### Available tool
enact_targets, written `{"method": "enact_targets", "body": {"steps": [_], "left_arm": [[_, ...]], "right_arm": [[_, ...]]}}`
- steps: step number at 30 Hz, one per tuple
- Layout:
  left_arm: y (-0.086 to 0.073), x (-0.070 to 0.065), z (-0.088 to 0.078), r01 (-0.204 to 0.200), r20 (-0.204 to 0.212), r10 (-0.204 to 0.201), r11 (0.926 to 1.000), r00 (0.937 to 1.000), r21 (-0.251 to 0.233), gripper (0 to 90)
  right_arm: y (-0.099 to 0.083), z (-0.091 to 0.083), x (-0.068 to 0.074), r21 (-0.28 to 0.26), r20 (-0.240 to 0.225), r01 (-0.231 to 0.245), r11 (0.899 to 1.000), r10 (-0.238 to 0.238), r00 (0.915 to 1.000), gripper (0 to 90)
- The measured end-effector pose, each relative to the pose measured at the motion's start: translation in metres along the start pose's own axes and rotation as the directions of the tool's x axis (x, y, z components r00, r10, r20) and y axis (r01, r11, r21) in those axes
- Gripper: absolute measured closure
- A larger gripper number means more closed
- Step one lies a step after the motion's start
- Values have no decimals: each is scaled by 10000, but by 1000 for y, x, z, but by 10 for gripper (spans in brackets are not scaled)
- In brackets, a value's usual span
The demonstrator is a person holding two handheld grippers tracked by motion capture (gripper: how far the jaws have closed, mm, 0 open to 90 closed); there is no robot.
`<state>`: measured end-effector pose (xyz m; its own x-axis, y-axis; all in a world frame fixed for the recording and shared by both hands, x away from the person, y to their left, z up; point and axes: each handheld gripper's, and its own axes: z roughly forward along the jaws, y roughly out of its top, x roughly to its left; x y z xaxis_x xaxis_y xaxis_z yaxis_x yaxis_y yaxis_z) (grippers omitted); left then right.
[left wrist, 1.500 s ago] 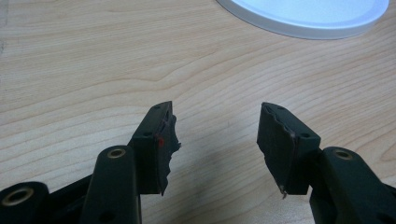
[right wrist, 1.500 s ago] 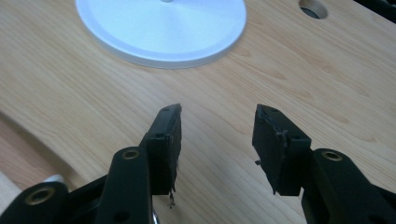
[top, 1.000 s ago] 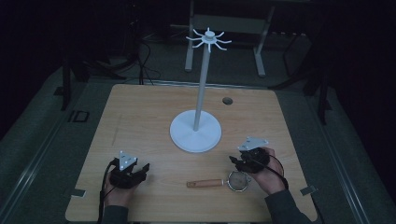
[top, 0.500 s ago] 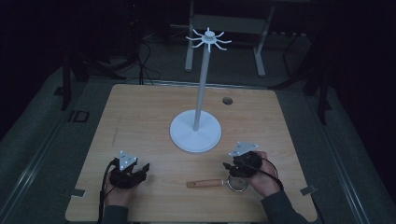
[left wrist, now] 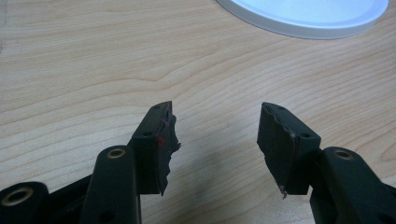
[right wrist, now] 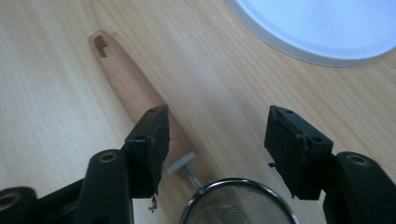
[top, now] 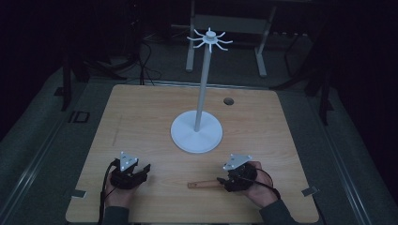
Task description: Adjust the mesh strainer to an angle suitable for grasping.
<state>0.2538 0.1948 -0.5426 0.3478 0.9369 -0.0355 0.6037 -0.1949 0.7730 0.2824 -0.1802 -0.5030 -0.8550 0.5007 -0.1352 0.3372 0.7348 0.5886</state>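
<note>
**Closing on the strainer's neck**

The right gripper (right wrist: 217, 140) stands wide, its jaws just opened further, pads touching nothing. The small strainer (right wrist: 140, 100) lies flat on the table (top: 141, 117), at 6 o'clock from the white stand (top: 196, 136); its wooden handle (top: 202, 184) points to 9 o'clock. The metal neck sits between the jaws, so lowering squarely and pinching there, clear of the mesh rim, seems wise. The left gripper (left wrist: 215, 140) rests released at 8 o'clock.

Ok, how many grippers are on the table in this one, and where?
2. The left gripper sits near the table's front left, jaws open on nothing. The right gripper is at front right, jaws open over the wooden-handled strainer, below the white stand.
</note>
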Motion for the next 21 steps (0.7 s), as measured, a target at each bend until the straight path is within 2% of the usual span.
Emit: {"method": "enact_targets", "body": {"steps": [15,21], "left_arm": [[0,0,0,3,-5,-3,10000,10000,-1,461],[0,1,0,2,-16,-2,10000,10000,-3,461]], "right_arm": [[-2,12,15,231,-682,438,9988,-422,9968,367],[3,24,22,709,-822,965,9928,-906,9925,431]]}}
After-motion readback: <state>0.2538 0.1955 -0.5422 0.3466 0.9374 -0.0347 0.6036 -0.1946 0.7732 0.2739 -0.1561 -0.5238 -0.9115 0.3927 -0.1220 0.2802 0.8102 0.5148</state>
